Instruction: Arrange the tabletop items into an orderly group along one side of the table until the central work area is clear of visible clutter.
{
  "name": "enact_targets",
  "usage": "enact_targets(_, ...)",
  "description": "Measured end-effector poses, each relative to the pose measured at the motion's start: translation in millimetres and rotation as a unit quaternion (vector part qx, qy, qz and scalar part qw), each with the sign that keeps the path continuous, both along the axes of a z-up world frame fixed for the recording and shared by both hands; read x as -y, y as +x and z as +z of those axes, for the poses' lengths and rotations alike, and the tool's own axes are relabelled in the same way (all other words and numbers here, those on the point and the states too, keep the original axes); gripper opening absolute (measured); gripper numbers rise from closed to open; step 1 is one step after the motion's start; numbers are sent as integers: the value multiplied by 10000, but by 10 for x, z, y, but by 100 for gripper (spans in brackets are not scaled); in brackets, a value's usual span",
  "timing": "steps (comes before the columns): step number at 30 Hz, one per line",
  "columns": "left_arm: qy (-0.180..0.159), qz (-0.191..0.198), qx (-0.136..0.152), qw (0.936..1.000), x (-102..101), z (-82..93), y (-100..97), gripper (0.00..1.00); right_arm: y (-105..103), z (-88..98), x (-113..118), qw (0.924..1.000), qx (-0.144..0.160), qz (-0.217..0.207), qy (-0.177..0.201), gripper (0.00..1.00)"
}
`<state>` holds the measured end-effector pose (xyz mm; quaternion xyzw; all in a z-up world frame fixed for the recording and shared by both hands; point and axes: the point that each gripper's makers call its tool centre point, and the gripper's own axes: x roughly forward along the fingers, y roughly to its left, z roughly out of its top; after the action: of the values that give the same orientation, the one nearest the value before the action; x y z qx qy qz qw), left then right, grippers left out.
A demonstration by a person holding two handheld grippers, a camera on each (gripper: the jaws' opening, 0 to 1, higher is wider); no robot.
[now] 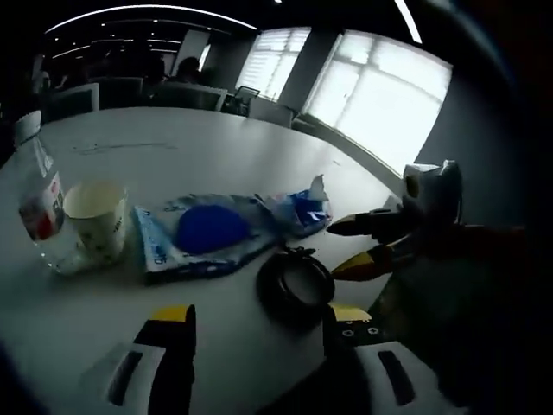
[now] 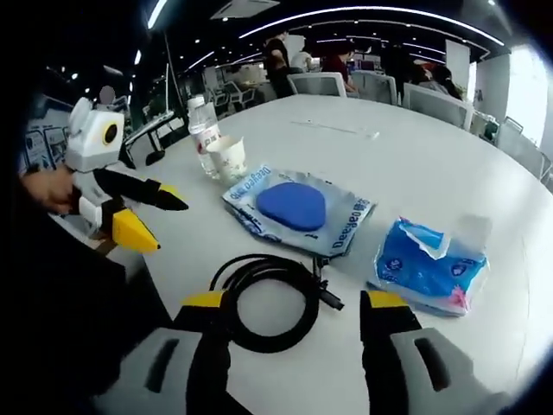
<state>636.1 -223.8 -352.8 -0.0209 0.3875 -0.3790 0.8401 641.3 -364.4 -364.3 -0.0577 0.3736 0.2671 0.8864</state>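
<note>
A black coiled cable (image 2: pixel 259 303) lies on the white table (image 2: pixel 415 156), just ahead of my right gripper (image 2: pixel 294 309), which is open with its jaws wide on either side of the coil. Beyond it lie a blue packet with a dark blue oval (image 2: pixel 298 207) and a blue tissue pack (image 2: pixel 428 264). A paper cup (image 2: pixel 229 160) and a water bottle (image 2: pixel 203 130) stand together further back. My left gripper (image 1: pixel 259 335) is open and empty, short of the cable (image 1: pixel 294 285), with the packet (image 1: pixel 207 229), cup (image 1: pixel 93 220) and bottle (image 1: pixel 34 194) ahead.
The right gripper (image 1: pixel 350 245) comes in beside the cable in the left gripper view. The left gripper (image 2: pixel 164 226), held by a hand (image 2: pixel 43 190), hangs off the table's near edge. Chairs (image 2: pixel 320 84) and people stand beyond the far side.
</note>
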Motion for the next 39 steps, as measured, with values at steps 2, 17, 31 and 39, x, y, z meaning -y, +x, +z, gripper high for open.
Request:
enact_targets(2,-1,-74,-53,10000,76,-34,-22,55,-11,-34,-2,10000,-7,27,-11,48)
enact_targets(17,175,-274,-434,9985,390,-278,-47,30,8,-150,36,10000,54,-69,-15,21)
enact_targets(31,698,-171,-795,9942,659,-480,80,22,20,-349,84,9992,-192,-352,2,10)
enact_targets(39,787,36,-891,9929,682,-530,145,9,22,-376,90,9980,-314,-553,5,5)
